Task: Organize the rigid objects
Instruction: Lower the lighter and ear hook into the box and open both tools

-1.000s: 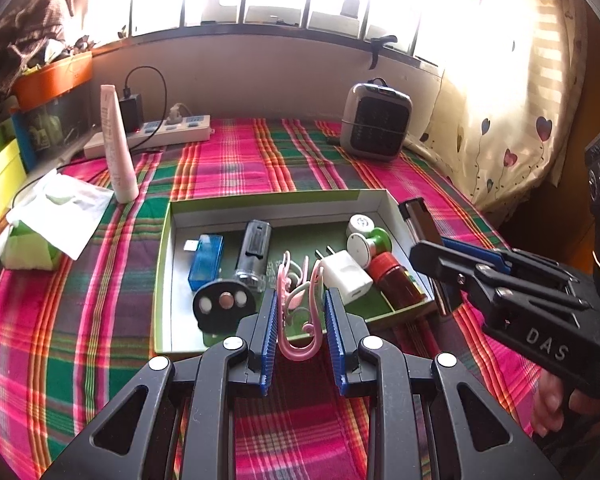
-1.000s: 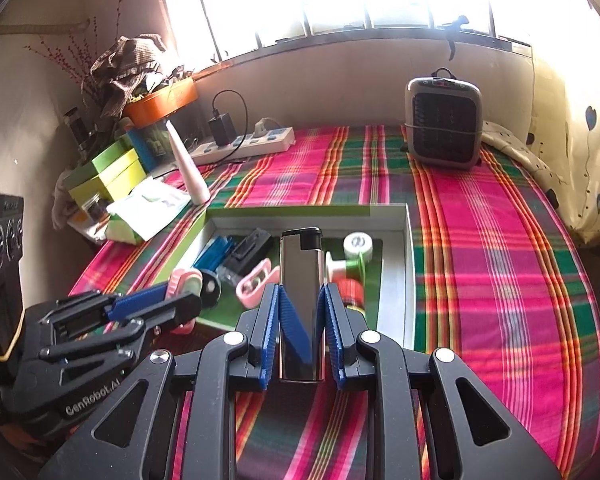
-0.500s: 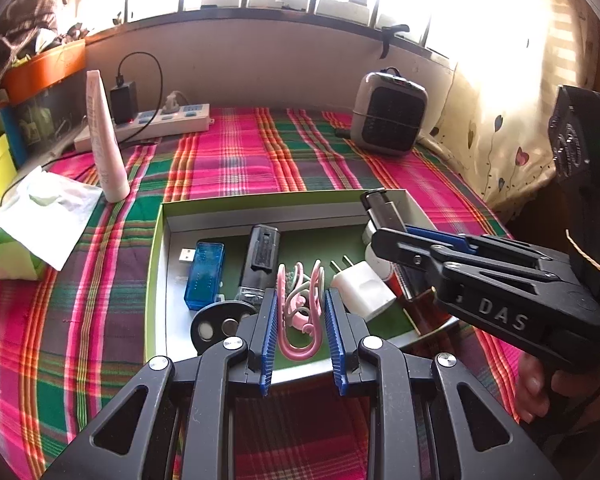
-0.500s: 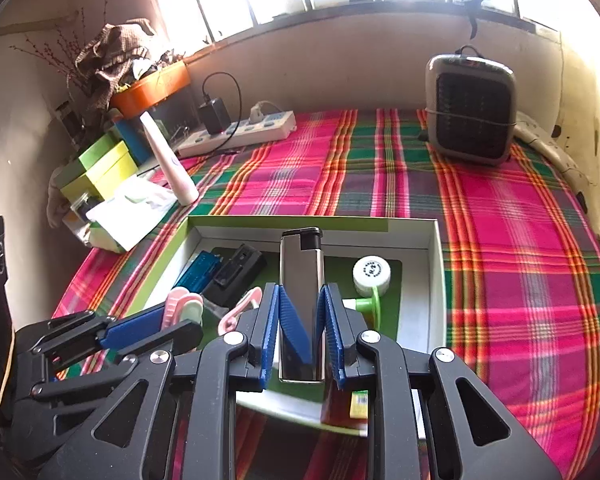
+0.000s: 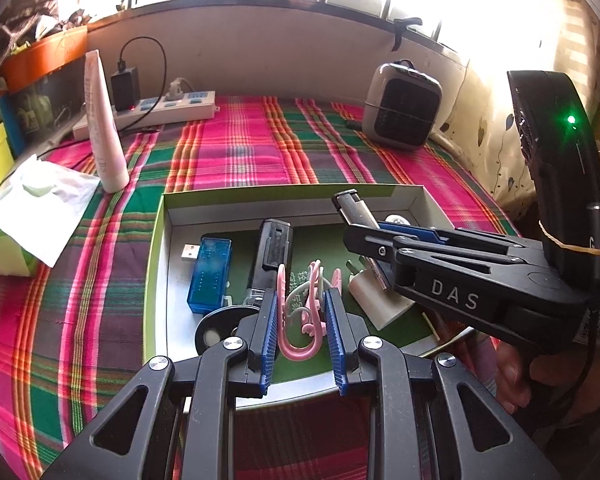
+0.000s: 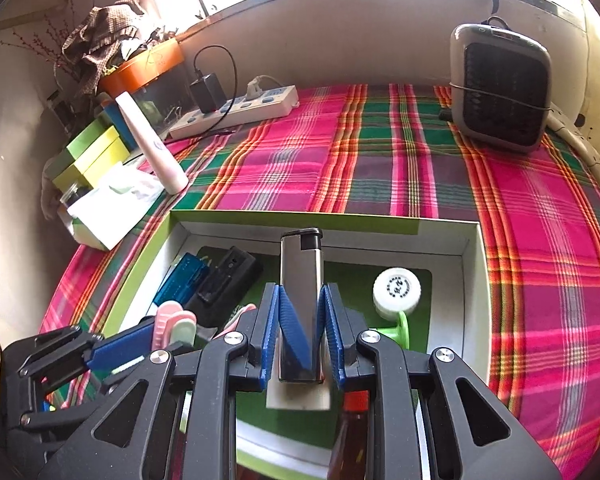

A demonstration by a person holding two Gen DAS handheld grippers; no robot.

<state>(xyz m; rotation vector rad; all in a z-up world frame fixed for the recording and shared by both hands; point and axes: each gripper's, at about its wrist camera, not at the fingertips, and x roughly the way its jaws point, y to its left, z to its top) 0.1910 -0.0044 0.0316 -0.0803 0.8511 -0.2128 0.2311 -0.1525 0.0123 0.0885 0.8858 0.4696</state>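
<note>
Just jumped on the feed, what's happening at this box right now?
A person is sorting small items into the green-rimmed box on the plaid cloth. The left gripper is shut on a pink clip, the right gripper on a silver lighter. Both are held over the box, not released. A blue USB stick and white charger already lie inside.

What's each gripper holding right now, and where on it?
Left gripper: pink clips, pinched across their outer sides. Right gripper: silver lighter, clamped on its lower body, black cap pointing away.
</note>
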